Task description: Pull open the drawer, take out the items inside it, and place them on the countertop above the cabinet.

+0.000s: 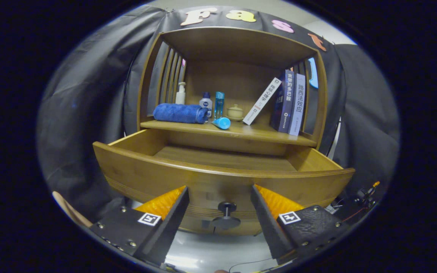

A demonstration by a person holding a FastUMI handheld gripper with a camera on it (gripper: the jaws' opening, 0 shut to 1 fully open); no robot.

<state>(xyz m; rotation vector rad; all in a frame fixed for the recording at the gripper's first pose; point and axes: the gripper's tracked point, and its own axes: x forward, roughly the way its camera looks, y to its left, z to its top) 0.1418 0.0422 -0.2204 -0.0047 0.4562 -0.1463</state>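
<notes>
Tool (220,206) fingers spread wide and holding nothing, with the drawer's knob (226,216) sitting between them, untouched. Drawer (218,178) is already pulled out, and what shows of its floor looks bare. Up on the tabletop (241,132) beyond, a towel (180,113), bottles (206,102) and books (290,102) stand. Looks nearly finished.

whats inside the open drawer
The drawer shows only bare wooden floor toward its back; its front panel hides the near part. The fingers stand open, either side of the knob.
</notes>
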